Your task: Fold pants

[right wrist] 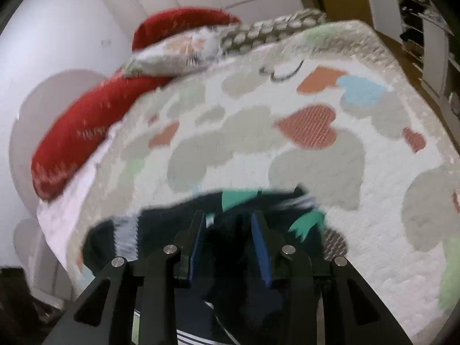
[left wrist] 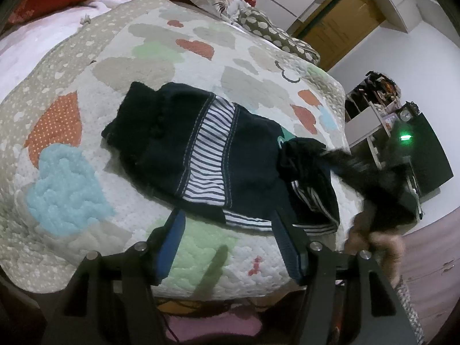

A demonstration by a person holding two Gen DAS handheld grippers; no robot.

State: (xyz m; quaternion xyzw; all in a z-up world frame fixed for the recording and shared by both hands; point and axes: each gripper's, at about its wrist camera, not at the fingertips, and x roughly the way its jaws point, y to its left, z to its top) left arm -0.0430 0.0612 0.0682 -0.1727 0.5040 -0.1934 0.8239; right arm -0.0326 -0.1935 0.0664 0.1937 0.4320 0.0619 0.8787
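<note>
Dark pants whole only in left view, left gripper spread wide at six o'clock, right gripper blurred, parted around dark cloth, grasp unclear

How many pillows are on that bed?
3 visible: a long red pillow by the wall, a floral pillow lying on it, and a cloud-print pillow beside that. Others may be hidden.

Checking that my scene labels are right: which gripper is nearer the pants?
The right gripper: dark pants fabric lies between its fingers. The left gripper hangs open with quilt beneath.
</note>
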